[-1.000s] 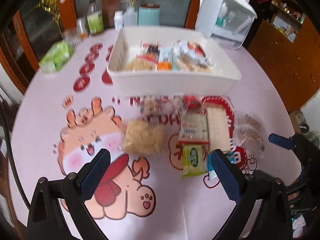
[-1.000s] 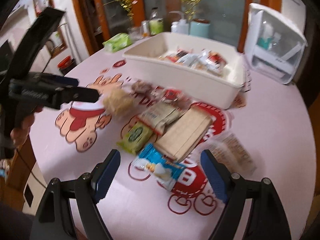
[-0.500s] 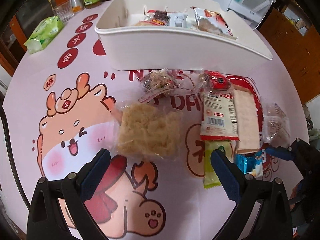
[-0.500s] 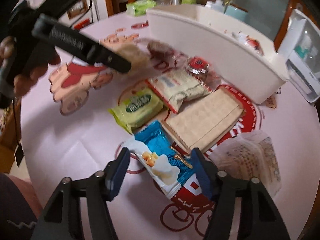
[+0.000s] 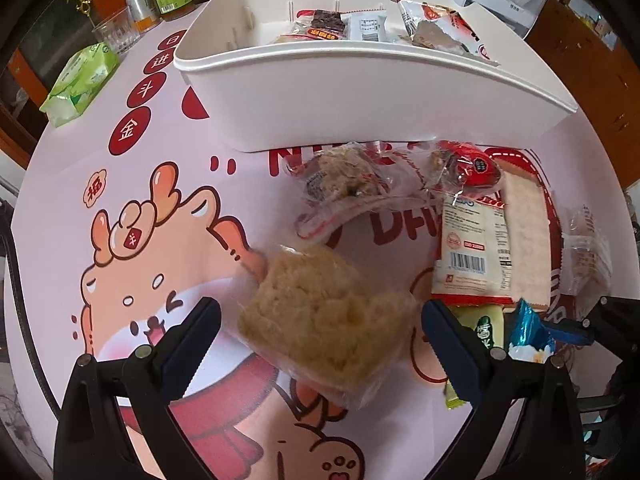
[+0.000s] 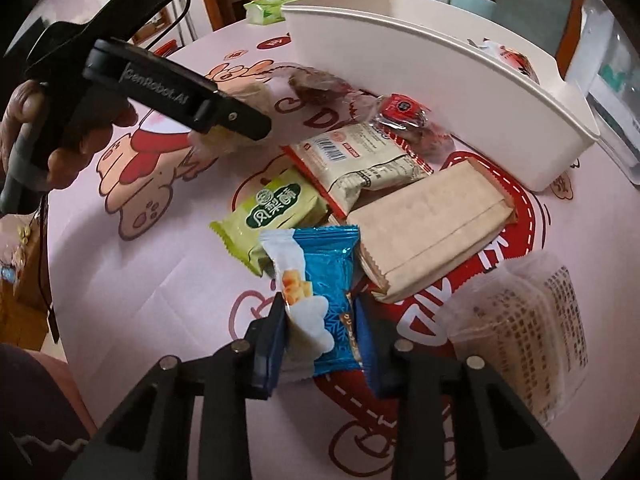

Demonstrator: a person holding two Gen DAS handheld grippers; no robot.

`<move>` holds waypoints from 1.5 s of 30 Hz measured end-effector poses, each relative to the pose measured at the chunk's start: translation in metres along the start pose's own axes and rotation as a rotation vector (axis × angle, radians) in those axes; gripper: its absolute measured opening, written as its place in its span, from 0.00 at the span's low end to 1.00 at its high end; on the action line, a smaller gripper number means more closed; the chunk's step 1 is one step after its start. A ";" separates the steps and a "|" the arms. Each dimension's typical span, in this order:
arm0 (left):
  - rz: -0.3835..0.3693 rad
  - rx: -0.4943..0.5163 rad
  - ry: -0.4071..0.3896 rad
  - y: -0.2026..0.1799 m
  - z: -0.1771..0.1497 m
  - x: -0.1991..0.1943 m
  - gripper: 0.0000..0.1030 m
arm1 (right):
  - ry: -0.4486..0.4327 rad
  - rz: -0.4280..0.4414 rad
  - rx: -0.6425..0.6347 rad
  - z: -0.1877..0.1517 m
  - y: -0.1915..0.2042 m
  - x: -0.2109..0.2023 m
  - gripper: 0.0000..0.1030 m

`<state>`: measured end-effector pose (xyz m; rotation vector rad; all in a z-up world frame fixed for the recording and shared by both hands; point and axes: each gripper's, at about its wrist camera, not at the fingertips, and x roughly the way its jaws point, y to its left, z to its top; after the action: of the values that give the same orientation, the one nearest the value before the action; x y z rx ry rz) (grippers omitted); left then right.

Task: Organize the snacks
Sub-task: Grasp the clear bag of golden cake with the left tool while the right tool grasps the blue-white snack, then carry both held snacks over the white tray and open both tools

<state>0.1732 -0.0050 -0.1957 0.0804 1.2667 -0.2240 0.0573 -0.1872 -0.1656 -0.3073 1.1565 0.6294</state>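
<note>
The right tongs (image 6: 322, 340) are clenched on a shiny blue foil snack packet (image 6: 320, 292), their pads pressing its near end from both sides while its far end leans over a pale green wrapped pastry (image 6: 276, 208). The left tongs (image 5: 316, 340) stand released, jaws wide on either side of a clear-wrapped golden crumbly cake (image 5: 320, 316) that lies on the pink cartoon-printed counter (image 5: 80, 200); the pads do not touch it. Beyond lie a white barcode-labelled packet (image 6: 360, 160), a long beige paper-wrapped bar (image 6: 432, 224), a small red-wrapped sweet (image 6: 402, 110) and, at the right, a clear bag of printed biscuits (image 6: 532, 320). At the far side stands a white rectangular plastic bin (image 5: 360, 92), already holding several snacks.
</note>
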 end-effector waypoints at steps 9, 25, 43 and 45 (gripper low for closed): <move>-0.021 0.095 0.030 0.004 0.001 -0.007 0.97 | 0.004 0.004 0.030 -0.005 -0.002 -0.003 0.31; -0.034 0.037 0.106 0.009 0.009 0.023 0.97 | 0.001 -0.015 0.070 0.009 -0.004 0.018 0.31; -0.016 0.036 0.015 -0.004 -0.016 -0.035 0.73 | -0.108 -0.003 0.164 0.023 0.007 -0.025 0.29; -0.021 0.035 -0.018 -0.004 -0.016 -0.051 0.73 | -0.140 -0.010 0.184 0.032 0.005 -0.039 0.29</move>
<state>0.1427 0.0003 -0.1514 0.0952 1.2464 -0.2644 0.0683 -0.1777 -0.1169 -0.1107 1.0683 0.5233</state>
